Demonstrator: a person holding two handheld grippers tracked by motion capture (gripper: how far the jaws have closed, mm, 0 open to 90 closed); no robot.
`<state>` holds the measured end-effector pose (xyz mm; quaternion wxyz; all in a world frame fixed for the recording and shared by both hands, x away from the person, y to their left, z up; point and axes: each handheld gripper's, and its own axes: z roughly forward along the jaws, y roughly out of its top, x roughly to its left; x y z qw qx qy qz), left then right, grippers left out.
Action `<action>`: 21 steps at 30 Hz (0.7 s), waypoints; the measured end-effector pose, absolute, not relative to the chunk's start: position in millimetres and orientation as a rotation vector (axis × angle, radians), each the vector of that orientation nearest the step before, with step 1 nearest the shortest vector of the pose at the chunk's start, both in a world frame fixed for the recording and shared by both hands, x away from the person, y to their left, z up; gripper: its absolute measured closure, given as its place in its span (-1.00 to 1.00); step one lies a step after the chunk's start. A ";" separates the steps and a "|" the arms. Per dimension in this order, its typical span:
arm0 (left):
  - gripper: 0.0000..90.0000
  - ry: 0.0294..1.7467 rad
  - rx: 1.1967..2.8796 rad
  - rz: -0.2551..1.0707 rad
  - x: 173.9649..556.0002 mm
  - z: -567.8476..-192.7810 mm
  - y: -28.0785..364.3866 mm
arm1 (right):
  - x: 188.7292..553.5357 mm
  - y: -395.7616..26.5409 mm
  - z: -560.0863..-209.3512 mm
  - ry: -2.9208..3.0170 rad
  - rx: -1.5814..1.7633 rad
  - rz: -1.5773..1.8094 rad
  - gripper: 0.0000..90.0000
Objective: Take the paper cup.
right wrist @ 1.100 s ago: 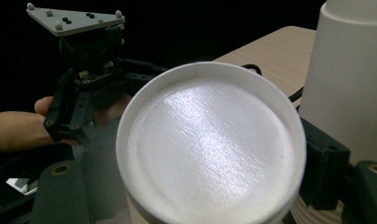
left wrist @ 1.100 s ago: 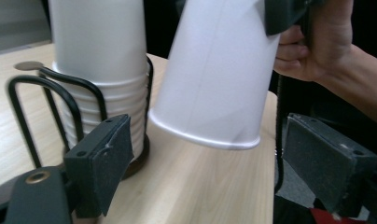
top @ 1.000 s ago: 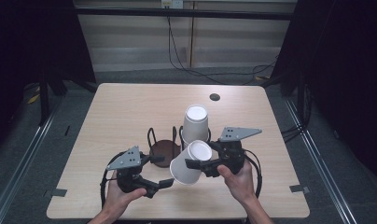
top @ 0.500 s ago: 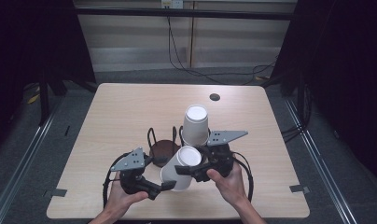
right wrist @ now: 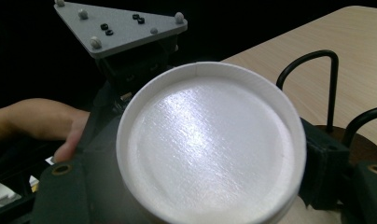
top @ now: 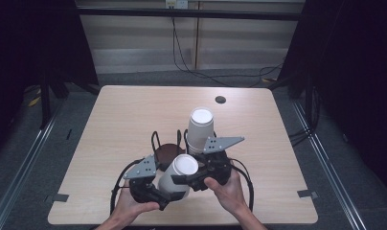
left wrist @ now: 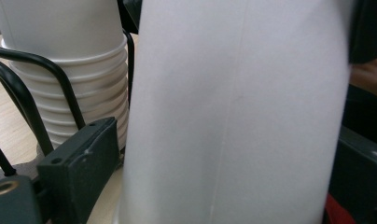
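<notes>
Dark curtains hang around a wooden table (top: 134,115). From the high view, a stack of white cups (top: 200,128) stands upside down in a black wire holder (top: 168,149) just past the two tools. A small dark spot (top: 220,99) sits far off near the back edge. Close to the person, one white cup (top: 178,172) lies tilted between both tools, its flat bottom facing up and back. The left gripper (top: 164,197) sits under the wide end of this cup. The right gripper (top: 183,179) reaches in from the other side at the narrow end.

From the left gripper view, the cup's white side (left wrist: 238,112) is right in front, between the black jaws. These jaws have just been opening, and the one jaw that shows is beside the cup wall; I cannot tell if it touches. The stack (left wrist: 70,70) and the wire holder (left wrist: 60,88) are just behind it.

From the right gripper view, the cup's round bottom (right wrist: 207,144) faces the camera, pinched between the two black jaws. The other hand (right wrist: 46,123) and its grey plate (right wrist: 119,25) are behind the cup.
</notes>
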<state>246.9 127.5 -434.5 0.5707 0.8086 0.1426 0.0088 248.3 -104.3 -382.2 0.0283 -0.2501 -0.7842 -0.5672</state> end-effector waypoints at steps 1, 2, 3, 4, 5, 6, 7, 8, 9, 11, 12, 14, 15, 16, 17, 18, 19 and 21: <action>-0.85 0.333 1.896 0.018 246.7 -434.7 127.0 | 247.9 -103.9 -382.2 -2.420 -0.772 -1.751 -0.45; -0.83 0.333 1.896 0.018 246.7 -434.7 127.0 | 247.7 -103.5 -382.3 -2.420 -0.772 -1.752 -0.45; -0.79 0.319 1.900 0.015 246.5 -434.7 126.2 | 247.3 -102.7 -382.4 -2.421 -0.768 -1.752 -0.45; -0.77 0.319 1.900 0.015 246.5 -434.7 126.2 | 247.3 -102.7 -382.4 -2.421 -0.768 -1.752 -0.45; -0.72 0.315 1.901 0.005 245.9 -434.6 125.6 | 246.5 -101.4 -381.9 -2.423 -0.763 -1.748 -0.45; -0.71 0.312 1.900 0.002 245.5 -434.5 125.4 | 246.4 -101.3 -381.9 -2.426 -0.763 -1.747 -0.45; -0.70 0.310 1.903 -0.001 245.5 -434.4 125.3 | 246.4 -101.6 -382.2 -2.422 -0.765 -1.748 -0.45; -0.69 0.310 1.903 -0.001 245.5 -434.4 125.3 | 246.4 -101.6 -382.2 -2.422 -0.765 -1.748 -0.45; -0.67 0.307 1.909 0.000 245.8 -434.0 125.6 | 246.9 -102.1 -383.1 -2.416 -0.766 -1.749 -0.45; -0.66 0.305 1.924 0.002 246.1 -433.7 125.9 | 247.6 -102.0 -384.2 -2.413 -0.763 -1.741 -0.46; -0.65 0.306 1.928 0.002 246.1 -433.6 125.9 | 248.0 -102.1 -384.8 -2.409 -0.762 -1.741 -0.46; -0.63 0.305 1.937 0.009 245.8 -432.9 126.5 | 249.1 -102.4 -386.0 -2.402 -0.758 -1.734 -0.48; -0.62 0.305 1.937 0.009 245.8 -432.9 126.5 | 249.2 -102.8 -386.6 -2.394 -0.756 -1.741 -0.48; -0.62 0.304 1.938 0.003 245.9 -432.6 126.6 | 249.2 -102.8 -386.6 -2.394 -0.756 -1.741 -0.48; -0.62 0.302 1.942 0.004 245.9 -432.5 126.6 | 249.0 -102.9 -387.0 -2.390 -0.753 -1.746 -0.49; -0.61 0.302 1.946 -0.007 246.3 -432.7 127.1 | 248.7 -102.2 -387.3 -2.395 -0.756 -1.746 -0.52; -0.61 0.301 1.947 -0.016 246.7 -432.5 127.6 | 248.6 -101.8 -387.5 -2.400 -0.755 -1.745 -0.57; -0.61 0.303 1.946 -0.022 246.8 -431.9 128.5 | 248.7 -100.4 -388.6 -2.415 -0.772 -1.727 -0.67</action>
